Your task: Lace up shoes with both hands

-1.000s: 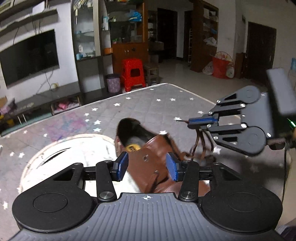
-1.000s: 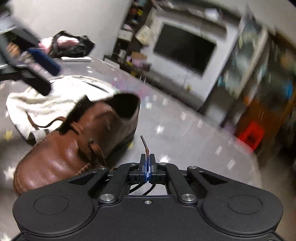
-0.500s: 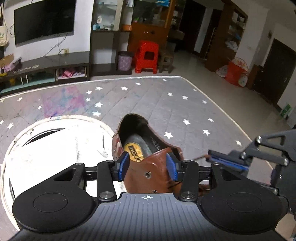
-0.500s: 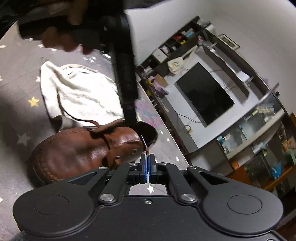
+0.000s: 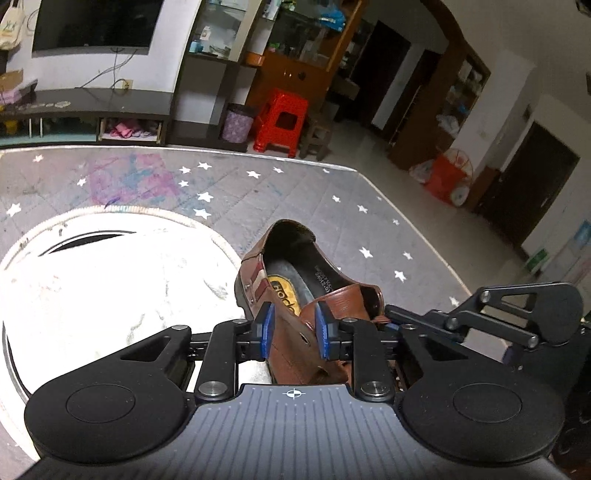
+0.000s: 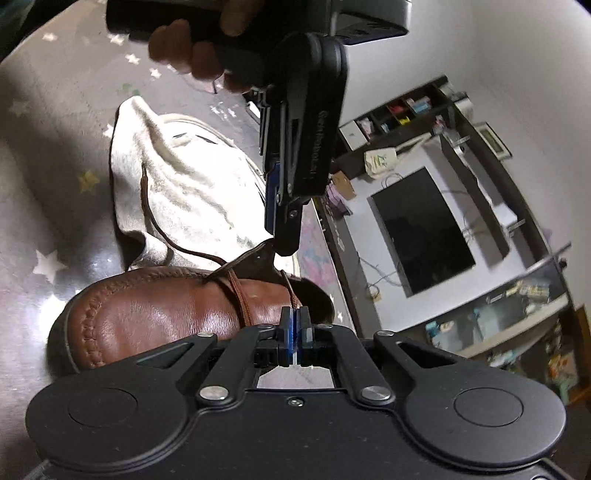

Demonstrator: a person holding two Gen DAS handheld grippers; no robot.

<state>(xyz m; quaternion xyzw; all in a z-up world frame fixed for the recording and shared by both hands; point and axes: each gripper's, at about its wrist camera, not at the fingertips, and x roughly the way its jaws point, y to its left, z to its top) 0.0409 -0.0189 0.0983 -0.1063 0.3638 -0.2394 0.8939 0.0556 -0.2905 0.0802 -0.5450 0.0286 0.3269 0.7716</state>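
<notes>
A brown leather shoe (image 5: 354,295) lies on its sole, heel away from me in the left wrist view. My left gripper (image 5: 293,332) is shut on the shoe's eyelet flap (image 5: 295,343), with leather filling the gap between the blue pads. From the right wrist view the same left gripper (image 6: 282,236) comes down from above onto the shoe (image 6: 155,314), and a hand (image 6: 192,48) holds it. My right gripper (image 6: 294,326) is shut on the brown lace (image 6: 291,291) just beside the shoe's opening. The lace's other end (image 6: 147,206) trails over the white cloth.
The shoe rests partly on a white round cloth (image 5: 92,295) spread over a grey star-patterned mat (image 5: 258,192), whose edge runs along the right. Beyond it stand a red stool (image 5: 282,122), a TV (image 5: 96,22) and cabinets.
My left gripper's pads have drawn together onto the eyelet flap. The right gripper, still shut on the lace, has come in close to the shoe's right side.
</notes>
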